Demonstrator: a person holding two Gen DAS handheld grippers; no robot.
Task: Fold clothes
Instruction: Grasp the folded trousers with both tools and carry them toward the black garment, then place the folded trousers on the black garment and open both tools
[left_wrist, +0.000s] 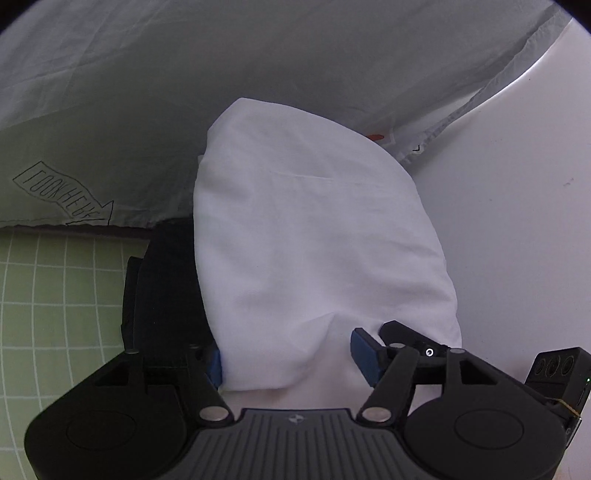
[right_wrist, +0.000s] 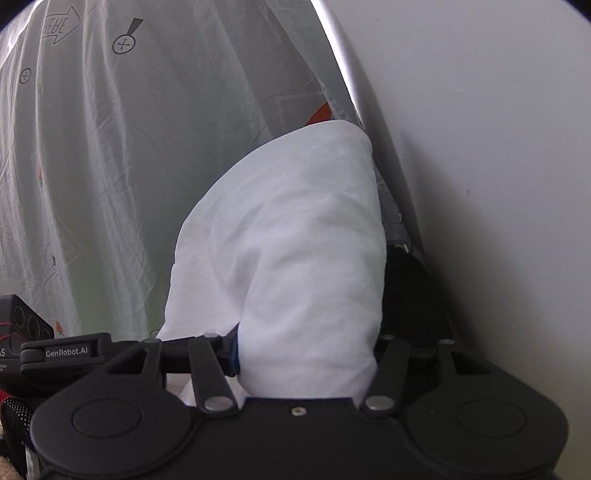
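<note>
White wall (left_wrist: 517, 221); printed sheet (left_wrist: 147, 92); perhaps green mat (left_wrist: 55, 295).

Both wrist cameras look close along their claws at one white garment (left_wrist: 314, 240).

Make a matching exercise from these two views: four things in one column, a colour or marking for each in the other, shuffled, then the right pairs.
Things:
1. folded garment
2. cloth under it
3. mat
4. draped sheet

Descriptions:
A. green with white grid lines
B. plain white
C. pale, with printed arrows and letters
D. black

Pairs: 1-B, 2-D, 3-A, 4-C
</note>
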